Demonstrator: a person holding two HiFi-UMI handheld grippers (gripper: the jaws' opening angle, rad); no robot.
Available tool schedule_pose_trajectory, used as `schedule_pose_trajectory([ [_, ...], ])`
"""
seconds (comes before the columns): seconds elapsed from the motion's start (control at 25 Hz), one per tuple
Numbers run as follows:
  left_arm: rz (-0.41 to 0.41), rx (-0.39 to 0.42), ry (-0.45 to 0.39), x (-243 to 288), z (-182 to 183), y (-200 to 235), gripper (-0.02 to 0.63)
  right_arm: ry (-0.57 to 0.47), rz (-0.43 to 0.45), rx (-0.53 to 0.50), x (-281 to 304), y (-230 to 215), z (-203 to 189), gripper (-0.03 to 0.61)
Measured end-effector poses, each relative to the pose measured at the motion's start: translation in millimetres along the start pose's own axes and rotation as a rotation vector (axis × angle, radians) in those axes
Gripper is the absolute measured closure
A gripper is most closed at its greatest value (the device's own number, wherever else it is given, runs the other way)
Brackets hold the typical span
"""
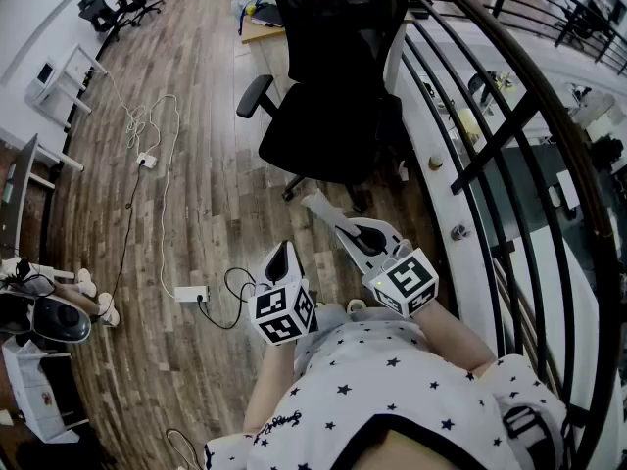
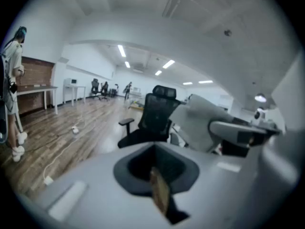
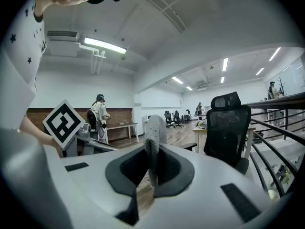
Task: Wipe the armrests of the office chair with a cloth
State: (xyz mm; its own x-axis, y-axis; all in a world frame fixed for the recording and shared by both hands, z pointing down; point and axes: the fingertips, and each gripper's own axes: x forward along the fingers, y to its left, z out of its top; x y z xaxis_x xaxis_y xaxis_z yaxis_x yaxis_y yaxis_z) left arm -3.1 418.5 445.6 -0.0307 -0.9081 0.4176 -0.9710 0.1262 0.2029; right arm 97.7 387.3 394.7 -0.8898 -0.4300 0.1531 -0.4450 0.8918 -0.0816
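A black office chair (image 1: 333, 86) stands ahead on the wood floor, its left armrest (image 1: 253, 96) sticking out to the left. It also shows in the left gripper view (image 2: 153, 116) and the right gripper view (image 3: 231, 128). My right gripper (image 1: 328, 218) is shut on a grey cloth (image 3: 153, 137), whose end pokes out past the jaws (image 1: 319, 204) toward the chair base. My left gripper (image 1: 281, 255) hangs beside it, shut with nothing in it (image 2: 159, 190). Both grippers are short of the chair and touch neither armrest. The far armrest is hidden by the seat back.
A black metal railing (image 1: 490, 135) runs close along the right. A power strip (image 1: 191, 293) with trailing cables lies on the floor at left. A desk (image 1: 263, 29) stands behind the chair. A person (image 2: 12, 80) stands far left by a table.
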Motion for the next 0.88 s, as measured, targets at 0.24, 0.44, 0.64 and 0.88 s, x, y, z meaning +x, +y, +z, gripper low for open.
schedule_pose_trajectory([
  [0.24, 0.004, -0.013, -0.004, -5.1, -0.2, -4.4, 0.606, 0.014, -0.010, 0.005, -12.2, 0.2, -4.6, 0.554],
  [0.44, 0.006, -0.028, 0.013, -5.1, -6.8, -11.5, 0.606, 0.028, -0.019, 0.030, -19.9, -5.6, -11.2, 0.552],
  [0.64, 0.022, -0.043, 0.020, 0.1, -6.1, -14.5, 0.606, 0.013, 0.008, 0.049, -20.3, -12.7, -8.0, 0.552],
  [0.88, 0.025, -0.048, 0.030, 23.4, -1.6, -19.0, 0.606, 0.030, 0.006, 0.059, -16.0, -32.3, -13.2, 0.552],
])
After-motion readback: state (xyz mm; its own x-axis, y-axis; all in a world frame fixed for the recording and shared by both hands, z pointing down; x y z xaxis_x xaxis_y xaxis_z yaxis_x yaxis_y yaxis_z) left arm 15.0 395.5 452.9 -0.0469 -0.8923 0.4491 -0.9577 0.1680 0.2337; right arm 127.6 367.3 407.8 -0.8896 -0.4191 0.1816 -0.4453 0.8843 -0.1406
